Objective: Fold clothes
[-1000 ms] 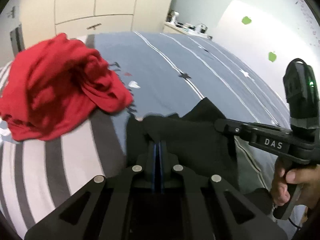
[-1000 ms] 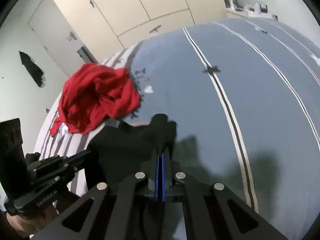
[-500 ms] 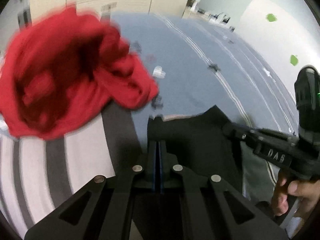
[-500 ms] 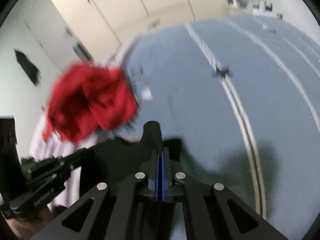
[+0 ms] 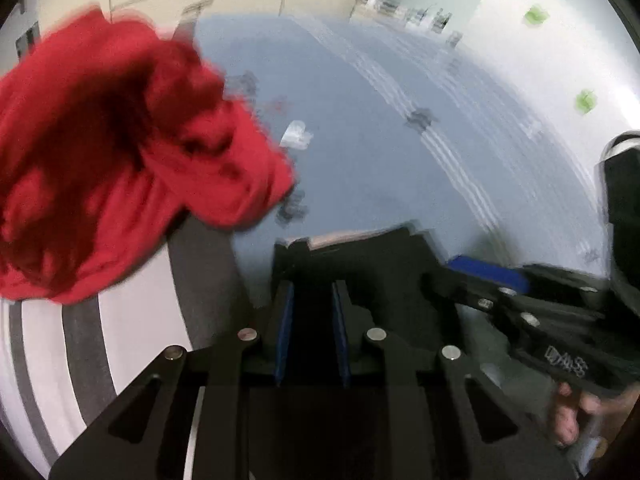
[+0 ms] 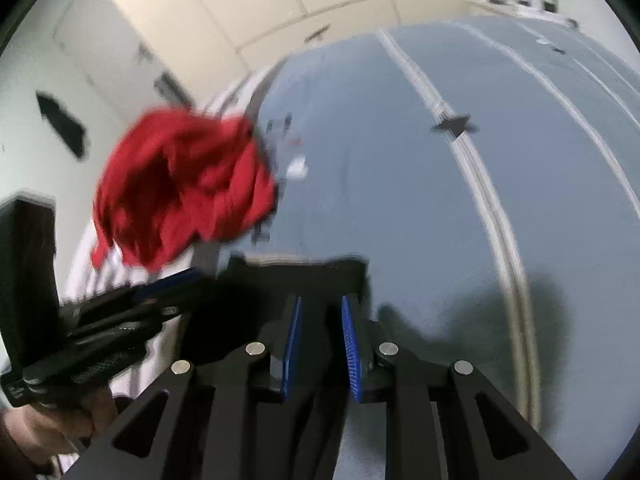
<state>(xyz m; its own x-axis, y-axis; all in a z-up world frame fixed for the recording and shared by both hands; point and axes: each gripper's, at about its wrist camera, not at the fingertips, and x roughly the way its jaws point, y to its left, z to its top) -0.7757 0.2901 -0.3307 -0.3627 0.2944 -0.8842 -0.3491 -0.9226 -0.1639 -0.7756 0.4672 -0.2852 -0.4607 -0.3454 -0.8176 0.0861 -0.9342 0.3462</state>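
Left wrist view showed the left claw (image 5: 311, 300) nearest the lens, its two blue-lined fingers parted and opening, with one black garment (image 5: 380, 264) lying between and beyond them on the bed (image 5: 360, 152); the pads no longer pressed the cloth. Just to the right, the right claw (image 5: 472, 270) reached in over the same black garment, one hand (image 5: 576, 416) gripping its handle at the lower edge. In the right wrist view that claw (image 6: 320, 320) likewise stood with its jaws opening, the black cloth between the two blue pads but not pinched, and the left claw (image 6: 176, 280) came in from the left, held by one hand (image 6: 60, 420). Both claws had therefore let go, and the black garment rested flat at the near edge of the bed. Beyond it, to the left, lay one crumpled red garment (image 5: 120, 152), heaped on the grey-and-white striped part of the bedding, close to the black one but apart from it. Farther off the blue-grey cover carried white lines and small dark stars. Behind the bed stood cream cupboards (image 6: 256, 4).
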